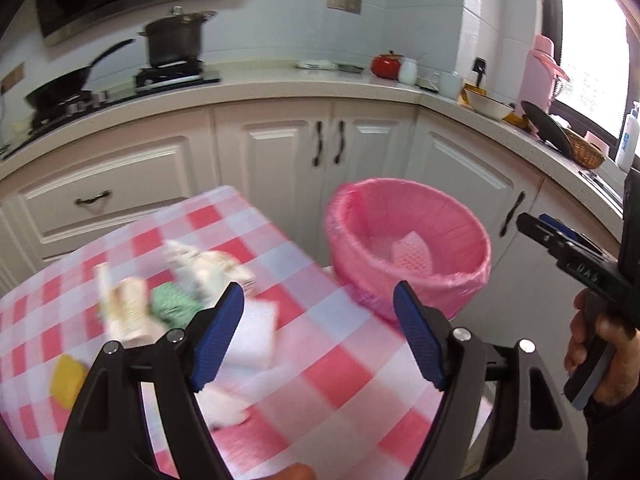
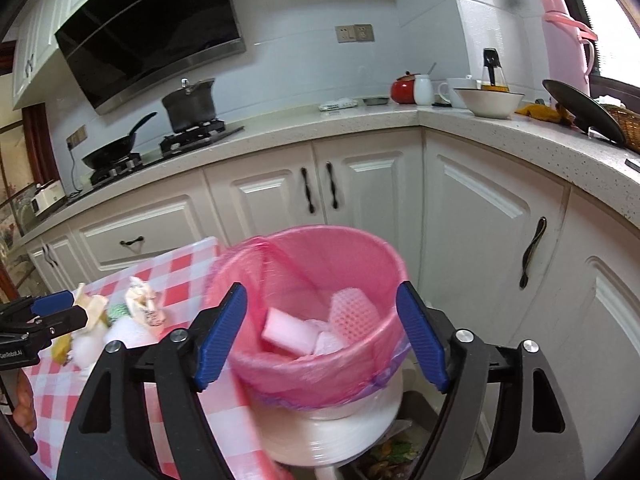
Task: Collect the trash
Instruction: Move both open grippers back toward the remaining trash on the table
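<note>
In the left wrist view my left gripper (image 1: 318, 300) is open and holds nothing, above a table with a red-and-white checked cloth (image 1: 344, 372). Blurred trash lies on the cloth: crumpled wrappers (image 1: 128, 312), a green piece (image 1: 172, 304), white tissue (image 1: 256, 332) and a yellow piece (image 1: 66, 380). A pink-lined bin (image 1: 408, 248) stands just past the table's right edge. In the right wrist view my right gripper (image 2: 320, 296) is open and empty over the bin (image 2: 340, 248), which contains a pink foam net (image 2: 356, 312) and a pale block (image 2: 288, 332). Each gripper also shows in the other view: the right gripper (image 1: 560, 244) and the left gripper (image 2: 52, 308).
White cabinets (image 2: 360, 184) and an L-shaped counter (image 2: 500, 132) stand behind the bin. On the counter are a stove with a pot (image 2: 188, 104) and pan (image 2: 116, 144), a red pot (image 2: 404, 90), a bowl (image 2: 488, 102) and a pink thermos (image 2: 564, 36). Food scraps (image 2: 388, 456) lie below the bin.
</note>
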